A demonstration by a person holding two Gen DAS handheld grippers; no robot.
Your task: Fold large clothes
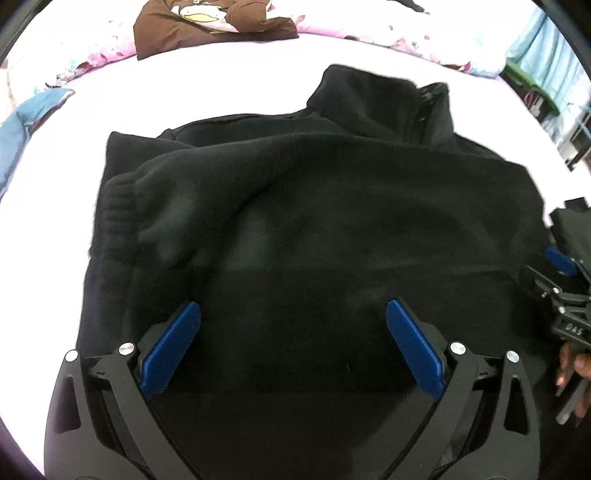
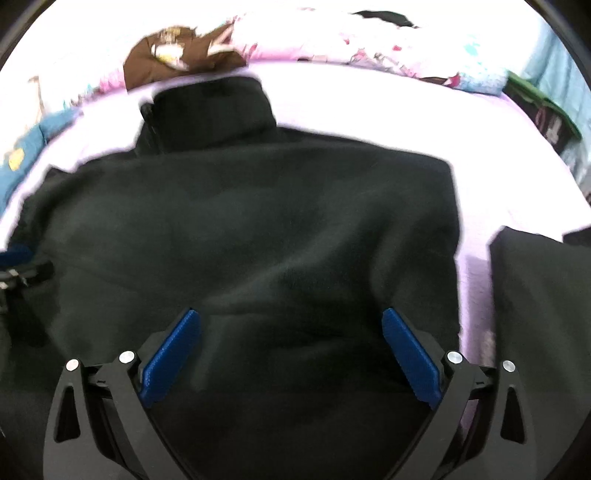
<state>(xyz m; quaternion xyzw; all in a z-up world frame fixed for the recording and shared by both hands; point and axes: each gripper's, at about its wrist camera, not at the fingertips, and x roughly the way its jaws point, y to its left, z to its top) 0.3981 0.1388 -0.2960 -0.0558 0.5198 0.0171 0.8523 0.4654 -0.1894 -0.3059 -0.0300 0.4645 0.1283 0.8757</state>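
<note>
With the black fleece jacket spread mid-bed, collar toward the far edge, left gripper and right gripper hover wide open, empty; grip the near hem evenly before folding.

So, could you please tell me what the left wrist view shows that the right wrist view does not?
Only the left wrist view shows the ribbed cuff of a folded-in sleeve and a hand gripping the right gripper. Only the right wrist view clearly shows a second dark garment beside it. Both show the black jacket with its collar, the brown garment and open blue pads.
</note>
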